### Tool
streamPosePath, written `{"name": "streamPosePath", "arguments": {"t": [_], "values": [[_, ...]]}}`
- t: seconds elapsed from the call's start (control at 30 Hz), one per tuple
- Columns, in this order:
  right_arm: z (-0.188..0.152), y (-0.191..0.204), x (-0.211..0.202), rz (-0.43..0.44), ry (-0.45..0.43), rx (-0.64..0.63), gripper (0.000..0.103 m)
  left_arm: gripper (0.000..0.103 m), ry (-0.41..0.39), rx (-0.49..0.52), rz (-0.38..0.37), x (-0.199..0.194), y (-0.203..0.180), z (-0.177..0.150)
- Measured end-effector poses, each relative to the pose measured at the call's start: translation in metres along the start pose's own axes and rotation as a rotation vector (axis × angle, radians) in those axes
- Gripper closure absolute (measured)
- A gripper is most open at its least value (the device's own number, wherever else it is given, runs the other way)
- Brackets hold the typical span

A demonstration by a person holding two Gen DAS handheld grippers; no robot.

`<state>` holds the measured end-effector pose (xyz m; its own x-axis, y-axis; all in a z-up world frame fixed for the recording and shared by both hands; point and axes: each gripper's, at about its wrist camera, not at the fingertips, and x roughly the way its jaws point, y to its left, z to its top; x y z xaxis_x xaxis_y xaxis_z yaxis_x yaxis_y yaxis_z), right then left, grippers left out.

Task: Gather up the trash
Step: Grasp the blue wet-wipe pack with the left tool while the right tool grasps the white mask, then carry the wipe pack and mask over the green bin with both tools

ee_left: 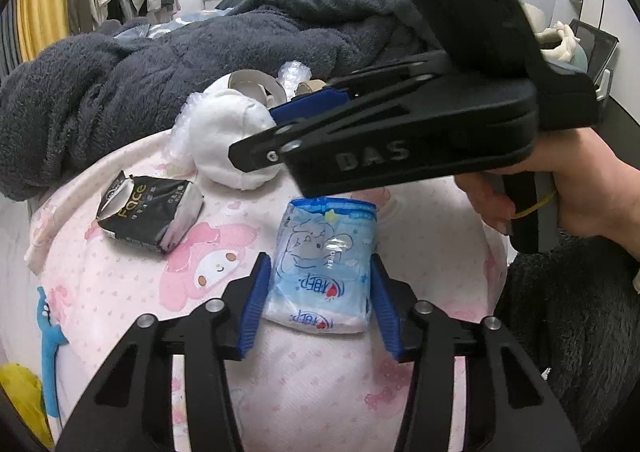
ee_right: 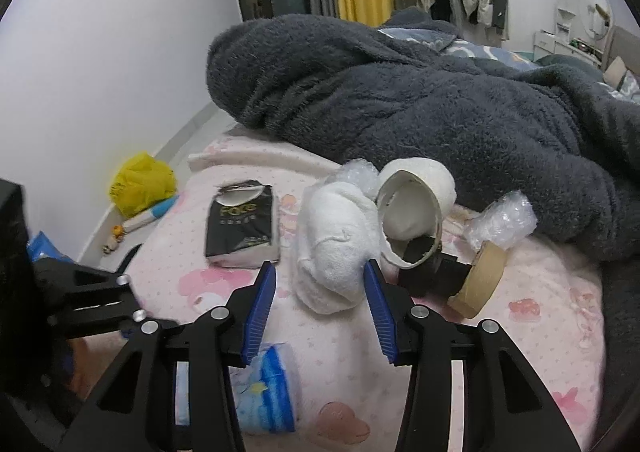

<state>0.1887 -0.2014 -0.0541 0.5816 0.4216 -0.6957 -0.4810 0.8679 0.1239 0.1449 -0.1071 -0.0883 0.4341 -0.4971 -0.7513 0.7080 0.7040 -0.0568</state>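
Covering most of the bed, a pink cartoon-print sheet (ee_left: 132,284) carries all the litter, with a dark grey fleece blanket (ee_right: 420,92) heaped along its far side. Smaller than these, a white cloth bundle (ee_right: 336,248) lies near the middle of the sheet, touching a torn white paper cup (ee_right: 416,208) on its side; the right gripper (ee_right: 320,312) has 1 blue finger on each side of the bundle, the right-hand pad at its edge and the left-hand pad apart from it, so the claw is not clamped. A black tissue pack (ee_left: 150,212) with a torn top lies flat and apart to the left. The blue-and-white tissue packet (ee_left: 324,272) lies nearest, and the left gripper (ee_left: 320,300) has its 2 pads pressed against the packet's sides, clamped on it. Beside the cup sit a brown tape roll (ee_right: 478,284) and some bubble wrap (ee_right: 504,220).
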Motion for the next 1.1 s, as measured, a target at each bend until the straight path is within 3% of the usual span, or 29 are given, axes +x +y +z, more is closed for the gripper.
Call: {"name": "streamPosePath", "arguments": {"t": [0.17,0.3,0.47,0.67,0.9,1.1], "values": [[0.003,0.004,0.007,-0.042,0.008,-0.011,0.057,0.054,-0.018,0.002,0.002,-0.016,0.000,-0.007],[0.009,0.010,0.012,-0.093,0.014,-0.008,0.074,0.054,-0.061,-0.051,0.004,-0.041,0.011,-0.011],[0.020,0.018,0.007,-0.139,-0.012,-0.010,0.085,0.054,-0.119,-0.097,0.057,-0.072,0.027,-0.015],[0.028,0.027,-0.018,-0.163,-0.100,0.014,0.086,0.054,-0.156,-0.212,0.196,-0.102,0.060,-0.030],[0.043,0.043,-0.021,-0.101,-0.173,0.041,0.086,0.054,-0.182,-0.364,0.332,-0.122,0.097,-0.051],[0.054,0.085,-0.014,-0.041,-0.204,-0.025,0.086,0.054,-0.135,-0.441,0.405,-0.127,0.118,-0.071]]}}
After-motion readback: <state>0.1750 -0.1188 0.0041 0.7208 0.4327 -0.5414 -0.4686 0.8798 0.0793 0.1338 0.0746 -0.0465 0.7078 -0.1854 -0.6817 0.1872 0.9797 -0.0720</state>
